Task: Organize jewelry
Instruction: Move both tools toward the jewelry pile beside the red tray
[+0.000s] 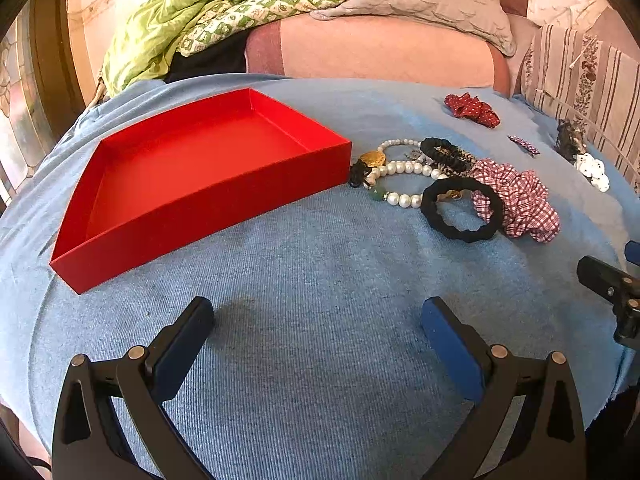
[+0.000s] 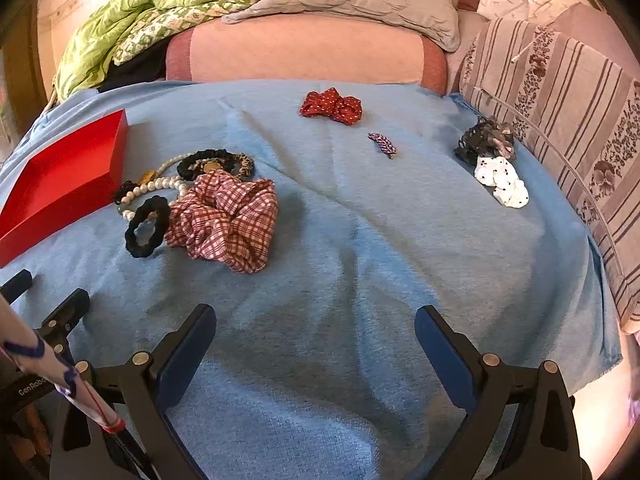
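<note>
Jewelry and hair ties lie scattered on one ribbed blue cloth [image 2: 360, 240], all well ahead of both sets of jaws. One open red cardboard tray [image 1: 208, 184], rectangular and shallow, sits ahead and left of the left gripper [image 1: 318, 316]; nothing is seen in it. Just beside its right wall is a cluster: two white pearl bead strands [image 1: 404, 168], one round gold pendant [image 1: 373, 158], one plain black elastic ring [image 1: 462, 209], one black-and-gold ruffled band [image 1: 444, 154], one red-and-white checked fabric scrunchie [image 1: 520, 200] touching the ring.

Ahead of the right gripper [image 2: 316, 320], apart from the cluster: one red white-dotted scrunchie [image 2: 332, 106], one small purple patterned clip [image 2: 382, 144], one grey-black gauzy scrunchie [image 2: 486, 140] touching one white black-spotted scrunchie [image 2: 502, 182].

Both grippers have jaws spread wide, holding nothing, blue pads [image 1: 450, 344] facing inward above bare cloth.
</note>
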`<state>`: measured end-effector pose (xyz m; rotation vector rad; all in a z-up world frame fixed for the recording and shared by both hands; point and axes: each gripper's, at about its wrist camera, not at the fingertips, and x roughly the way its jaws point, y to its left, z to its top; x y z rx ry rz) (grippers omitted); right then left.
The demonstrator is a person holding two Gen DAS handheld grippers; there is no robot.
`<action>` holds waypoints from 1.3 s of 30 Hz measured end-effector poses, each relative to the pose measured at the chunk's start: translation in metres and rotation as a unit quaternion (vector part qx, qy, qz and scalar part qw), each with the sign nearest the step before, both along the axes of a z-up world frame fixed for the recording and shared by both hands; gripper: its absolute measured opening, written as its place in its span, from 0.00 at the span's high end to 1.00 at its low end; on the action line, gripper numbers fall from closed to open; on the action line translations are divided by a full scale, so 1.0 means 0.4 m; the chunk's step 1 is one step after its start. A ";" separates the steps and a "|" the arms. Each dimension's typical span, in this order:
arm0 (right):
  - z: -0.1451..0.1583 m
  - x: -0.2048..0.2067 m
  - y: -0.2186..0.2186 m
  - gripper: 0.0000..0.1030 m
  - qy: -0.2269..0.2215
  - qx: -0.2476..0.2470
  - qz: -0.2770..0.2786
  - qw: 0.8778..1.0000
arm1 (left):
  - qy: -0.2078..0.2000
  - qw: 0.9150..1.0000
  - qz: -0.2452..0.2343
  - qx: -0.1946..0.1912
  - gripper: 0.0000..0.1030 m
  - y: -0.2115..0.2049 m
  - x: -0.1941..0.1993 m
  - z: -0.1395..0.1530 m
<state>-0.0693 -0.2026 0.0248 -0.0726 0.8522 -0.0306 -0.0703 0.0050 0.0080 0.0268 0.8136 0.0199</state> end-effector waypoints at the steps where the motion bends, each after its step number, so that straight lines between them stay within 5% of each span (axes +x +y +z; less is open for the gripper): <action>1: 0.001 -0.001 0.001 0.02 -0.001 -0.001 0.001 1.000 | -0.001 1.000 0.000 0.001 0.00 -0.001 -0.002 0.002; 39: 0.004 -0.012 0.019 0.08 -0.005 0.010 0.026 1.000 | -0.033 0.999 -0.005 0.004 0.00 -0.003 -0.015 0.047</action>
